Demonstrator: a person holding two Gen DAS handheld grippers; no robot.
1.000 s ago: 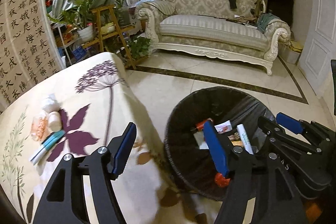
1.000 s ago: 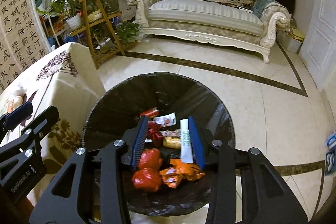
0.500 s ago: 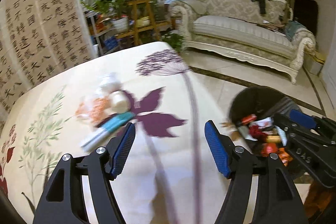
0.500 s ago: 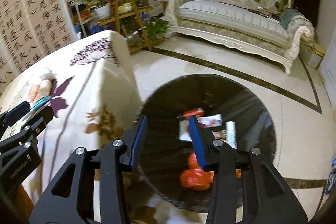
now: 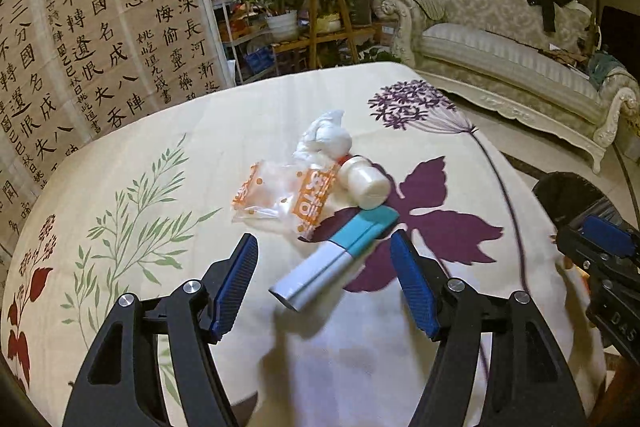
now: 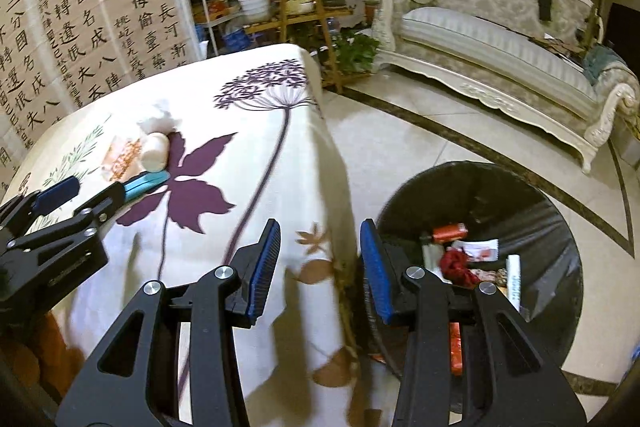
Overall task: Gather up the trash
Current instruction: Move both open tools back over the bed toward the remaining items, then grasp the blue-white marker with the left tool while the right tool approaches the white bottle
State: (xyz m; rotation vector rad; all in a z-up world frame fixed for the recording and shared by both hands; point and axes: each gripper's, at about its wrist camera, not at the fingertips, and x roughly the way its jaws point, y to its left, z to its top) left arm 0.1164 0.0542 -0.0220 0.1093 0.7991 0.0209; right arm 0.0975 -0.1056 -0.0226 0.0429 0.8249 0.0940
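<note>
The left hand-held gripper (image 5: 324, 279) hangs over the surface (image 5: 192, 131), which has a cream cloth with flowers on it. Its two blue pads stand wide apart and hold nothing. A white and teal tube (image 5: 334, 259) lies on the cloth just in front of the gap between them. Just past the tube is a little white bottle (image 5: 366, 183) on its side. Left of the bottle, and touching it, lies a clear wrapper (image 5: 284, 199) with orange print. A crumpled white tissue (image 5: 326, 137) sits at the far end of the pile. The right hand-held gripper (image 6: 320, 263) is off to the right, over the edge of the surface. Its pads are partly open and hold nothing. The black bin (image 6: 552, 211) stands on the floor, close beside the surface on the right. It has red and white trash inside.
</note>
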